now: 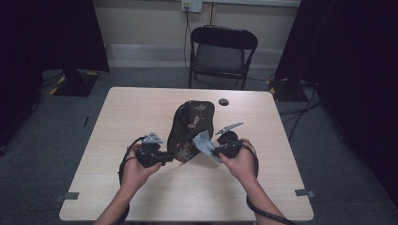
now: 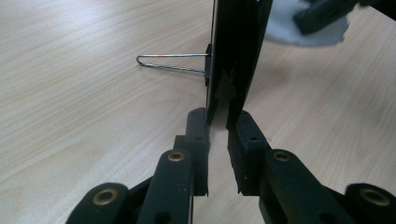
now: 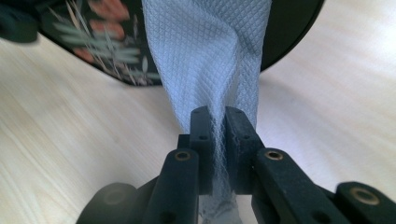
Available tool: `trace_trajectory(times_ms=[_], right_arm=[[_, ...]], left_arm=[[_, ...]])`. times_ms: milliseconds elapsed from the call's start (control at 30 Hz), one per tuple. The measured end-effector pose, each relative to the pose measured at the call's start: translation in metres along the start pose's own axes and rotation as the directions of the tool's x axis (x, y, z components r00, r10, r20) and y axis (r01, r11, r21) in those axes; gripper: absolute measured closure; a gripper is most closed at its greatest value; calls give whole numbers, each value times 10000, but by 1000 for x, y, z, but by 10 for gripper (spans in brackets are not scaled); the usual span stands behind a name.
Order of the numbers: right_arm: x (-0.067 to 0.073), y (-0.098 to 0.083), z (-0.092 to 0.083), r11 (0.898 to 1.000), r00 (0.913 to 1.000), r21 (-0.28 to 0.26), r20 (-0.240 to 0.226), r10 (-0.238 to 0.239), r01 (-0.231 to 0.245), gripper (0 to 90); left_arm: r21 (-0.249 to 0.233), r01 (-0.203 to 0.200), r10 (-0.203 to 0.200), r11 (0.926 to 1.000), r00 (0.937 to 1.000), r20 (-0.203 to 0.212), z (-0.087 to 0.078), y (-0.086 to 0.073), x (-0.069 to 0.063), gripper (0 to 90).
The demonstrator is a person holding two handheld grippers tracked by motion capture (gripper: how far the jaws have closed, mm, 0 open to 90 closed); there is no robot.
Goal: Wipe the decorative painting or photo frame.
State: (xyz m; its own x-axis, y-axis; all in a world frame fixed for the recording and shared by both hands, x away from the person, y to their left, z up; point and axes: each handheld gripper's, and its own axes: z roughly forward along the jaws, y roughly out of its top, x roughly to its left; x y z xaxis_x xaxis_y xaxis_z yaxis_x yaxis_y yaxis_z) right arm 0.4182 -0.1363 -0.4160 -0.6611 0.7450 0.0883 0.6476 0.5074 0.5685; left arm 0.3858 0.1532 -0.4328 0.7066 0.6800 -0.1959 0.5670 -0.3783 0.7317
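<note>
1. Black lacquer and painted flowers: the plate (image 1: 191, 129) stands on edge near the middle of the tabletop (image 1: 141, 112), tilted, and I am wiping its decorated face.
2. My left gripper (image 1: 164, 158) has its jaws drawn narrow on the plate's lower edge. I judge this grip is there to steady the plate so it does not slide or tip under the wiping.
3. My right gripper (image 1: 218, 151) has its jaws closed on a pale blue cloth (image 1: 204, 143), which lies against the plate's near face, just beside the left gripper.
4. The left gripper view shows the plate (image 2: 233, 56) edge-on between my jaws, and a thin wire stand (image 2: 170, 63) jutting from its back onto the tabletop. That wire explains how the plate can stand upright.
5. The right gripper view shows the cloth's (image 3: 205, 60) quilted weave bunched between my jaws, and the painted leaves and red blossoms on the plate (image 3: 100, 51) behind it.
6. The high view alone gives the whole layout: both hands low at the near side, and a folding chair (image 1: 223, 54) beyond the far edge.
</note>
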Motion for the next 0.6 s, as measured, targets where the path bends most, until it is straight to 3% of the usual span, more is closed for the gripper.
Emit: trace_trajectory(times_ms=[167,367,600], right_arm=[[0,-15,20,9985,9998,525,-80,179,-175,829],[-2,-27,31,9957,9996,890,-43,280,-275,828],[-5,-31,28,9957,9993,849,-106,372,-361,828]], left_arm=[[-28,18,-18,10000,10000,-10,0,0,-1,786],[-3,31,-31,10000,10000,3,0,0,0,786],[-23,54,-54,10000,10000,-32,0,0,-1,786]])
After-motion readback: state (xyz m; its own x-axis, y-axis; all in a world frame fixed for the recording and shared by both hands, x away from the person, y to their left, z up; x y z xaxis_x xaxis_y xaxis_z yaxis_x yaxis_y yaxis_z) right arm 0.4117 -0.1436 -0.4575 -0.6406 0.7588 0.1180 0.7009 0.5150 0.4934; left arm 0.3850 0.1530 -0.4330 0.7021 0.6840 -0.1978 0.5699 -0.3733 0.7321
